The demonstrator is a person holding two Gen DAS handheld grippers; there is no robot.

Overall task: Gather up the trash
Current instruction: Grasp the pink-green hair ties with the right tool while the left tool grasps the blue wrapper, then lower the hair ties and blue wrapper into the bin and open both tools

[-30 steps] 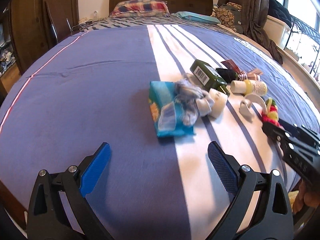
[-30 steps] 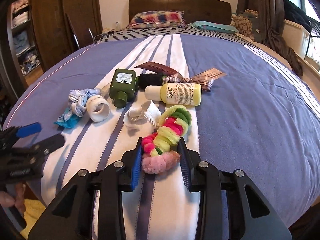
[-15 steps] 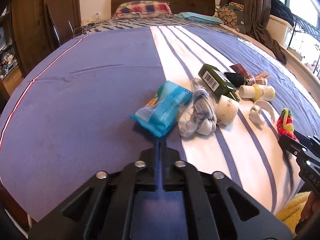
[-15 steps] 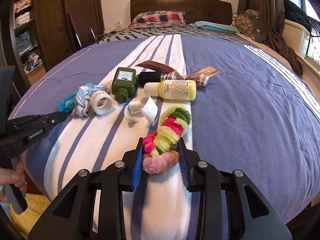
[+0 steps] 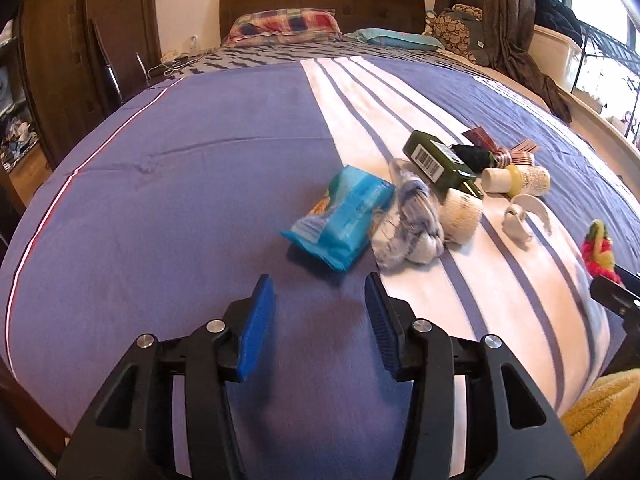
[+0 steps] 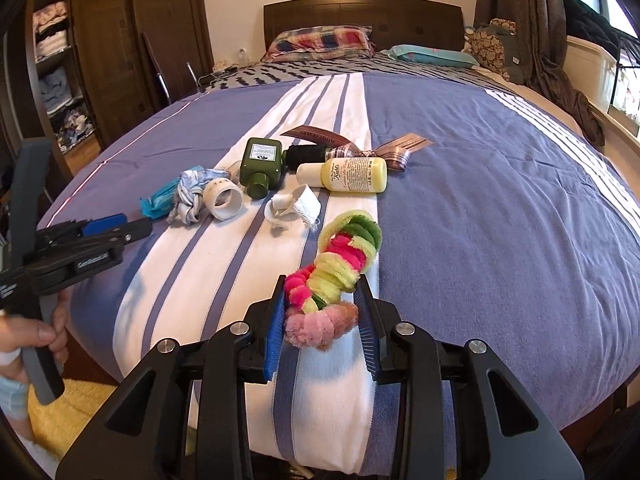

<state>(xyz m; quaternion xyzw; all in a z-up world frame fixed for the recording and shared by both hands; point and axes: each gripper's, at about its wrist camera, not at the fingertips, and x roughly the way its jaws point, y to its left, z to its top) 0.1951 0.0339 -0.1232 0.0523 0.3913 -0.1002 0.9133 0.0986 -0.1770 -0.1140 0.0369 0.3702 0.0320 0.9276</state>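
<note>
A blue snack wrapper lies on the bed just ahead of my left gripper, which is open and empty. Beside the wrapper lie a knotted blue-white cloth, a white tape roll, a green bottle, a yellow lotion bottle and a white scrap. My right gripper is shut on a fuzzy pink, yellow and green chenille toy, near the bed's front edge. The wrapper also shows in the right wrist view.
A brown ribbon and a black spool lie behind the bottles. Pillows and the headboard are at the far end. A wardrobe stands left. A yellow rug lies below the bed's edge.
My left gripper was open, shut half a second ago close to the wrapper, and is open again, a little back. The wrapper has turned on the bed. The right gripper keeps its hold.
</note>
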